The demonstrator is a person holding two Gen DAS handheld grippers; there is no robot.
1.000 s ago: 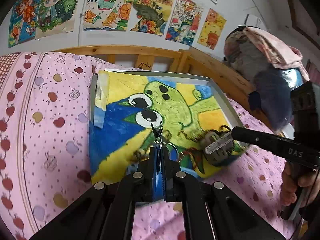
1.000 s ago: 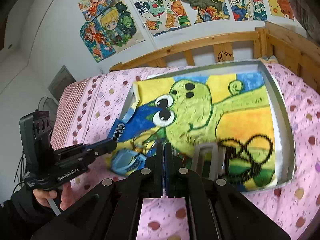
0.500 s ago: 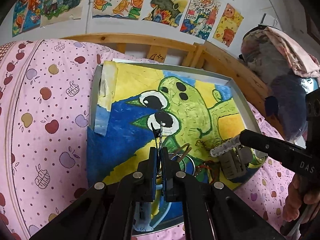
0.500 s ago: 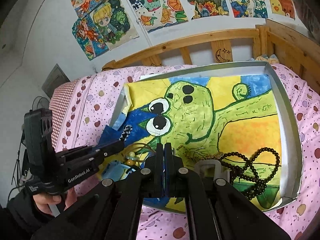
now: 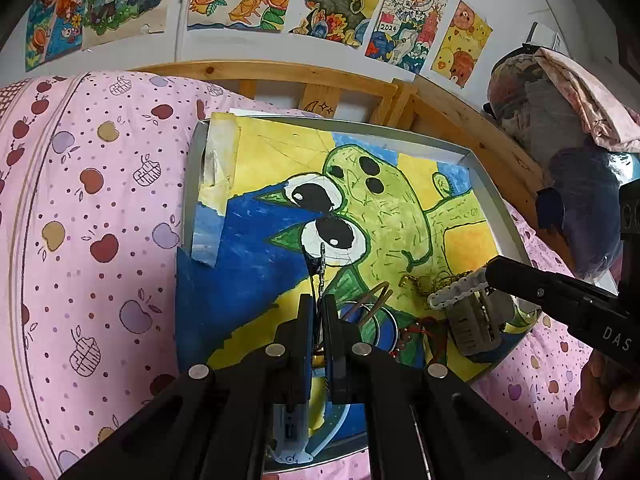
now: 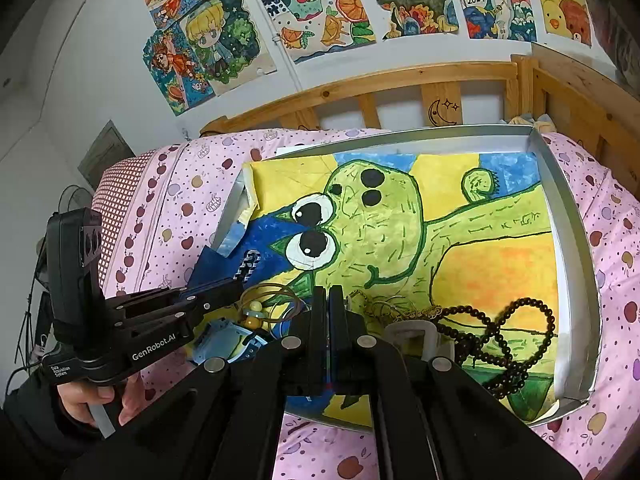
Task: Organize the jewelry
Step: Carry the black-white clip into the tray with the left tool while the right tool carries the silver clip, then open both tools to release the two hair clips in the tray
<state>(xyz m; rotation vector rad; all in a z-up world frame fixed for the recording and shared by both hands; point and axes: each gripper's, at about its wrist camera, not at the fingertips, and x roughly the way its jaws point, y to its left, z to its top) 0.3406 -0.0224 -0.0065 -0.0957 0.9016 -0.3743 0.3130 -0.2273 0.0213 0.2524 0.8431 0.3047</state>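
Observation:
A metal tray point(image 5: 494, 200) lined with a frog painting lies on the bed. My left gripper point(image 5: 319, 300) is shut on a thin dark chain point(image 5: 321, 260) that sticks up between its fingers over the painting's blue part. Beside it lie thin bangles point(image 5: 378, 314), a gold chain point(image 5: 440, 280) and a red cord point(image 5: 420, 328). My right gripper point(image 6: 329, 294) is shut, low over the tray's near edge, with nothing seen between its fingers. A black bead necklace point(image 6: 516, 328) lies to its right, a gold chain point(image 6: 400, 312) just ahead. The left gripper point(image 6: 248, 266) hovers at the left.
A grey loop-shaped holder point(image 6: 416, 332) stands by the beads. A light blue object point(image 6: 228, 340) and a yellow bead point(image 6: 254, 312) lie at the tray's near left. Pink apple-print bedding point(image 5: 100, 240) surrounds the tray; a wooden bed rail point(image 6: 400, 88) and bundled clothes point(image 5: 560, 120) lie beyond.
Both grippers have moved further in over the tray, so more of the painting shows. The left one still holds the thin chain. The jewelry in the tray has not shifted.

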